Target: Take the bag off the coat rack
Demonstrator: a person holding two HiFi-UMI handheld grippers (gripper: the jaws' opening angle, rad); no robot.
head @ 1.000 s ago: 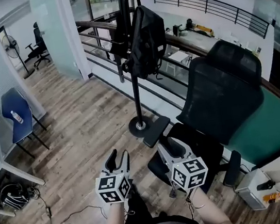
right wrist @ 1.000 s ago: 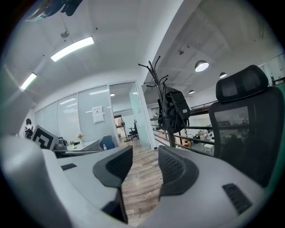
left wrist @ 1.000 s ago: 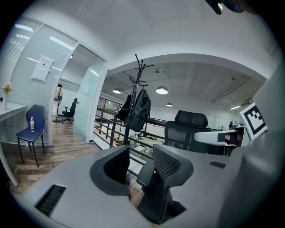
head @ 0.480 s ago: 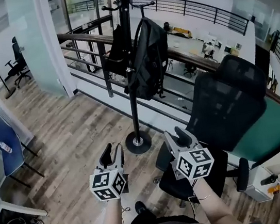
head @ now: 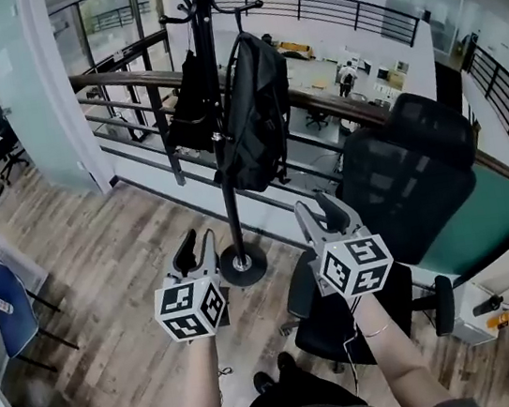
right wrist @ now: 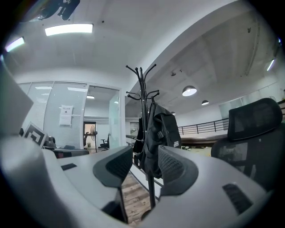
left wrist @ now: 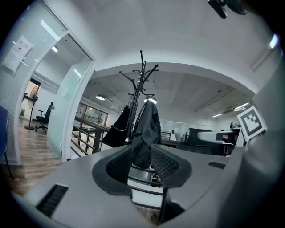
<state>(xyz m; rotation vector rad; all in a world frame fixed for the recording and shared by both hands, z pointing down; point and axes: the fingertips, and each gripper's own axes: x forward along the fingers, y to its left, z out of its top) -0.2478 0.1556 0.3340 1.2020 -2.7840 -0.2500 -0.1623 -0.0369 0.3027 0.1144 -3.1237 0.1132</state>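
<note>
I'm on the approach, both claws aimed at the rack [head: 218, 137] and well short of it. The left gripper [head: 195, 251] has its jaws apart, just narrowed a little, with nothing between them. The right gripper [head: 319, 207] gapes wider, also empty. The bag [head: 254, 117], a limp black backpack, hangs on the rack's right (another dark item hangs left). Next I'd close in and take its top strap.
</note>
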